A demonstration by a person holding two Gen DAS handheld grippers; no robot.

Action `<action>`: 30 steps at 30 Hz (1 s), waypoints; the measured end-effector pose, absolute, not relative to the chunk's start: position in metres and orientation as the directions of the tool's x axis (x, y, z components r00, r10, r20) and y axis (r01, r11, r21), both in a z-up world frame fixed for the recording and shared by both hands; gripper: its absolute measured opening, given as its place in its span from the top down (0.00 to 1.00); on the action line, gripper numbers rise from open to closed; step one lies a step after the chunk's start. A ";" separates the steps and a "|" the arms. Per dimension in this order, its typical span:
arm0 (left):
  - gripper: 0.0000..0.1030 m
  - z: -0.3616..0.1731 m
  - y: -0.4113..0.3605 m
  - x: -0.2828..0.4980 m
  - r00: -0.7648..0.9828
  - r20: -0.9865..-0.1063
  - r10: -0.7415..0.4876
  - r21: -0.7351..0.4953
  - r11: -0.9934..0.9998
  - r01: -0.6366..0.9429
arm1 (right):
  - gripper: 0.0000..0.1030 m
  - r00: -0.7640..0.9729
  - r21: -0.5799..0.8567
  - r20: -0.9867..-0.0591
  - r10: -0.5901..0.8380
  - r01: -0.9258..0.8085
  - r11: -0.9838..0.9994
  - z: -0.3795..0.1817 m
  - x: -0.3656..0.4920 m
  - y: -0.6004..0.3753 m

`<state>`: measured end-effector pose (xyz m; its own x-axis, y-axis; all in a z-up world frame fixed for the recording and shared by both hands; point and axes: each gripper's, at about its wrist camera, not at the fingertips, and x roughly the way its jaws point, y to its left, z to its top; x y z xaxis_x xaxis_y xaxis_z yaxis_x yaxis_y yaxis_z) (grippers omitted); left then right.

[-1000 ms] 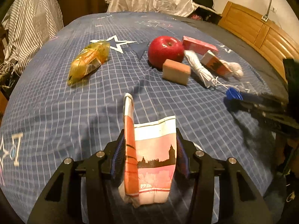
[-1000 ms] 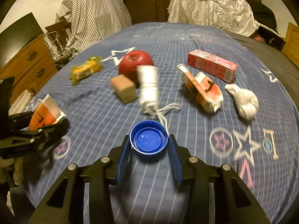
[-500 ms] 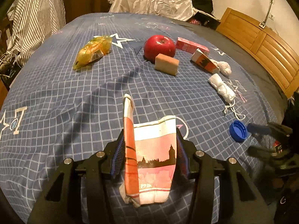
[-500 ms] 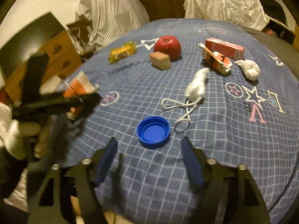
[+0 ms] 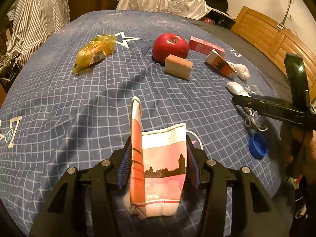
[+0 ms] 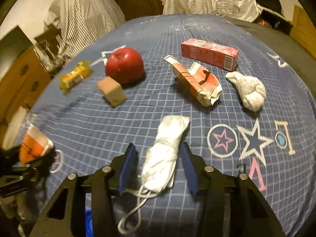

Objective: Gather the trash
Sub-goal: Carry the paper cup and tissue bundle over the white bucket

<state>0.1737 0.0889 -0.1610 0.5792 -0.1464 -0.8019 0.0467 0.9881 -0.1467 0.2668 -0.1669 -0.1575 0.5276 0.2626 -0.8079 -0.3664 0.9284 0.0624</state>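
Observation:
My left gripper [image 5: 158,164] is shut on a crushed pink and orange paper cup [image 5: 158,169], held above the blue checked bed cover [image 5: 59,108]. My right gripper [image 6: 158,165] is open, its fingers on either side of a rolled white face mask [image 6: 167,150] that lies on the cover. The blue bottle cap [image 5: 257,146] lies on the cover near the edge, below the right gripper; it also shows in the right wrist view [image 6: 88,225]. A second crushed cup [image 6: 197,83], a pink carton [image 6: 209,54], a crumpled white wad [image 6: 248,90] and a yellow wrapper [image 6: 76,76] lie farther off.
A red apple [image 6: 124,65] and a tan sponge block [image 6: 111,90] sit mid-bed. A wooden headboard [image 5: 266,31] is to the right. Striped cloth [image 5: 39,15] hangs at the left. A wooden dresser [image 6: 19,79] stands beside the bed.
My right gripper opened, let go of the blue cap onto the cover, then moved forward to straddle the white mask. My left gripper kept its hold on the cup.

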 end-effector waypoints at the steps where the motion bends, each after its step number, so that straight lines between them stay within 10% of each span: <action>1: 0.54 -0.161 0.087 0.175 0.580 -0.803 -0.139 -0.137 0.989 0.047 | 0.62 0.535 0.041 -0.807 0.249 -0.369 0.928 -0.157 0.266 -0.165; 30: 0.54 0.005 0.060 0.092 0.912 -0.410 0.028 -0.043 0.998 -0.050 | 0.72 0.911 -0.121 -0.254 0.326 -0.365 0.923 0.018 0.080 -0.114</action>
<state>0.0924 0.0597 0.0051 0.9117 0.0280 -0.4099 -0.0500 0.9978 -0.0429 0.0802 -0.1139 0.0181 0.9105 0.3264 -0.2537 -0.3648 0.9232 -0.1214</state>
